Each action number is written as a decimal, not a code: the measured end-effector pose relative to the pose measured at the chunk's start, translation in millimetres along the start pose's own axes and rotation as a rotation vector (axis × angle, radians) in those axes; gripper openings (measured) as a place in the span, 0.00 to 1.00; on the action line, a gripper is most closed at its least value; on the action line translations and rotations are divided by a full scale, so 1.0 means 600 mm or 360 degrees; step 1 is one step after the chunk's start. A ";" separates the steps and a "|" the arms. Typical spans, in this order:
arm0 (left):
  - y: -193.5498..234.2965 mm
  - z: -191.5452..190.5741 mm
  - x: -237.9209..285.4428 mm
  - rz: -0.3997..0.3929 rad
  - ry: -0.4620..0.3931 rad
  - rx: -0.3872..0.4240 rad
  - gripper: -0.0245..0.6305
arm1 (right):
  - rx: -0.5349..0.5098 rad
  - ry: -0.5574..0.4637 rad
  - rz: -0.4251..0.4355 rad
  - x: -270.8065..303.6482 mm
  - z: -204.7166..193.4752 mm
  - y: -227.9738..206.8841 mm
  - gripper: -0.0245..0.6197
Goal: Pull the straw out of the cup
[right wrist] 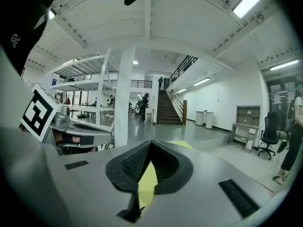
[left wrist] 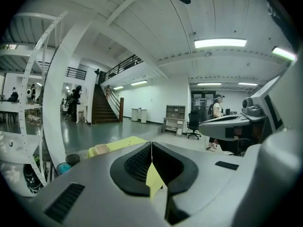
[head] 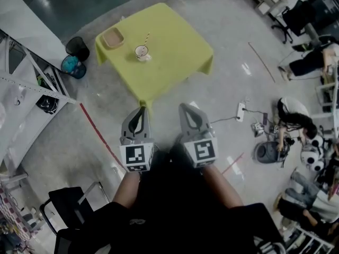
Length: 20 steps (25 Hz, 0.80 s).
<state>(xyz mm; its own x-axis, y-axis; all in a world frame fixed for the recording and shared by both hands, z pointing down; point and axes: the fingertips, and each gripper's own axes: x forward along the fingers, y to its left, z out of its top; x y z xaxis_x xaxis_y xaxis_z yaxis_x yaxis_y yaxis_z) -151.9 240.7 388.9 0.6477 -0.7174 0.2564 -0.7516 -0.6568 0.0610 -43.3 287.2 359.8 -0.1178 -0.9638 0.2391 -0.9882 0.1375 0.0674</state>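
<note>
A white cup (head: 141, 52) with a striped straw (head: 146, 39) standing in it sits on a low yellow-green table (head: 175, 52), far ahead of me in the head view. Both grippers hang close to my body, well short of the table's near corner. My left gripper (head: 141, 109) has its jaws pressed together with nothing between them, and the right gripper (head: 184, 106) beside it is the same. In the left gripper view the left gripper (left wrist: 151, 144) points toward the table (left wrist: 124, 143). The right gripper (right wrist: 150, 142) shows only a sliver of the table (right wrist: 181, 145).
A tan tray (head: 113, 38) lies on the table's far left corner. A black bin (head: 78, 47) and a blue bucket (head: 72, 66) stand left of the table beside white shelving. A black chair (head: 74, 210) is at my left; a power strip (head: 241, 111) and seated people are at the right.
</note>
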 end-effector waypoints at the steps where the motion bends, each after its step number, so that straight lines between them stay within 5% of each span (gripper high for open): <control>1: -0.001 -0.002 0.004 -0.0001 0.0009 -0.0004 0.11 | 0.0004 0.0013 -0.0005 0.001 -0.003 -0.006 0.06; 20: -0.035 0.024 0.229 0.0181 0.0203 0.0040 0.11 | 0.0152 0.0016 0.0278 0.170 -0.027 -0.208 0.06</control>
<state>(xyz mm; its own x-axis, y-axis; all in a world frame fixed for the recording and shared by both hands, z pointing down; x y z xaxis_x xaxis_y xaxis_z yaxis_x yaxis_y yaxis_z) -45.4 152.8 409.0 0.5363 -0.7534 0.3806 -0.8148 -0.5797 0.0007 69.5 175.3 391.2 -0.2879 -0.9247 0.2490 -0.9576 0.2799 -0.0679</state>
